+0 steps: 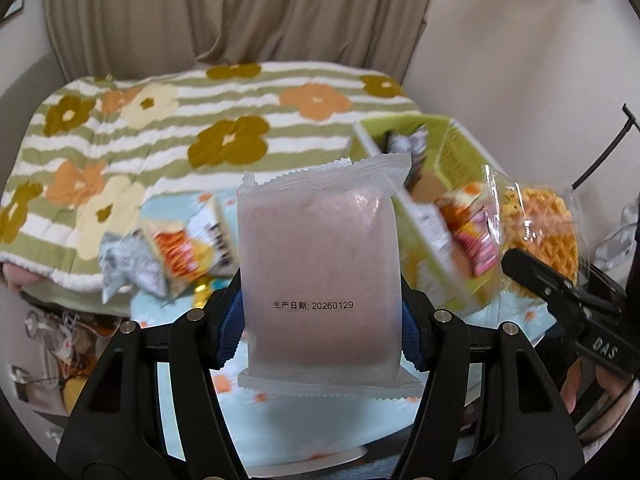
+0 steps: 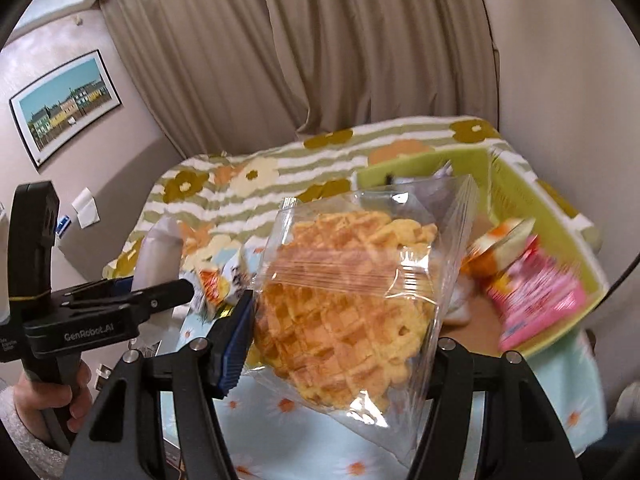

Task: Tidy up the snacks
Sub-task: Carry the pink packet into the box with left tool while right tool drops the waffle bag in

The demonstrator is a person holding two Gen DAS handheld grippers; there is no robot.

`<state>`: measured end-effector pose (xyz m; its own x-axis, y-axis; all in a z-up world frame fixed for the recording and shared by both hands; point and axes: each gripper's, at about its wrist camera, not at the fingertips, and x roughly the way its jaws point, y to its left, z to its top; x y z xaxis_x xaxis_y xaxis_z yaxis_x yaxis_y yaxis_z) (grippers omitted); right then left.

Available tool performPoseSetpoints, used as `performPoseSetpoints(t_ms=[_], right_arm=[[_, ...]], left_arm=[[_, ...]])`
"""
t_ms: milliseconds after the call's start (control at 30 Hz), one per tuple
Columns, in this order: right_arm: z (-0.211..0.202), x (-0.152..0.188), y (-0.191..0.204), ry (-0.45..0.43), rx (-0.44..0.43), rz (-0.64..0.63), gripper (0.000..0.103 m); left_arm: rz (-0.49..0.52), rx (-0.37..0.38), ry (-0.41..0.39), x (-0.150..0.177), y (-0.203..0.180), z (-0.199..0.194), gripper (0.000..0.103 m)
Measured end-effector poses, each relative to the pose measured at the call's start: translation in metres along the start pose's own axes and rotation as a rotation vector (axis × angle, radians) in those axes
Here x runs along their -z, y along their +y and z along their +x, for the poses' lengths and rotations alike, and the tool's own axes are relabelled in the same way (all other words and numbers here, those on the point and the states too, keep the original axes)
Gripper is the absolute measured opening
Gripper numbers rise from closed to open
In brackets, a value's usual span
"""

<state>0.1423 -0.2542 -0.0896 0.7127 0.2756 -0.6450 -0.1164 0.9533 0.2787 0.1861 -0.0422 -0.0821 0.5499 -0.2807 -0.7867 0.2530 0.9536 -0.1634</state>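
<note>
Left gripper [image 1: 320,316] clamping pink packet [image 1: 318,264], right gripper [image 2: 340,340] clamping bagged waffle [image 2: 344,304], both being carried; next, lowering into green bin [image 2: 576,248].

This is a bedroom in a home. A bed [image 1: 168,128] under a green-and-white striped blanket [image 2: 256,196] printed with flowers stands against a plain wall, with long beige curtains [image 2: 320,40] hanging behind it. A framed picture of coloured houses [image 2: 66,106] hangs on the wall, and a flowered cloth [image 2: 280,412] covers the table [image 1: 532,328] beside the bed.
</note>
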Motion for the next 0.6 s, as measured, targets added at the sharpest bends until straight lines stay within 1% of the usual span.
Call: performPoseSetpoints(t_ms=[133, 233, 300, 400, 500, 600], right_arm=[[-0.013, -0.02, -0.044, 0.0, -0.003, -0.015, 0.06], [-0.019, -0.032, -0.078, 0.01, -0.002, -0.014, 0.06], [-0.02, -0.038, -0.094, 0.022, -0.004, -0.014, 0.06], [-0.017, -0.045, -0.119, 0.041, -0.003, -0.009, 0.06], [-0.011, -0.048, -0.142, 0.062, 0.003, 0.01, 0.06], [-0.004, -0.047, -0.161, 0.087, -0.006, 0.05, 0.06]], left_arm=[[-0.009, 0.024, -0.029, -0.014, -0.048, 0.006, 0.06], [-0.023, 0.047, -0.032, -0.022, -0.081, 0.02, 0.06], [-0.032, 0.07, -0.027, -0.027, -0.101, 0.031, 0.06], [-0.046, 0.101, 0.0, -0.032, -0.131, 0.055, 0.06], [-0.034, 0.102, 0.035, -0.033, -0.153, 0.081, 0.06], [-0.015, 0.1, 0.096, -0.031, -0.172, 0.109, 0.06]])
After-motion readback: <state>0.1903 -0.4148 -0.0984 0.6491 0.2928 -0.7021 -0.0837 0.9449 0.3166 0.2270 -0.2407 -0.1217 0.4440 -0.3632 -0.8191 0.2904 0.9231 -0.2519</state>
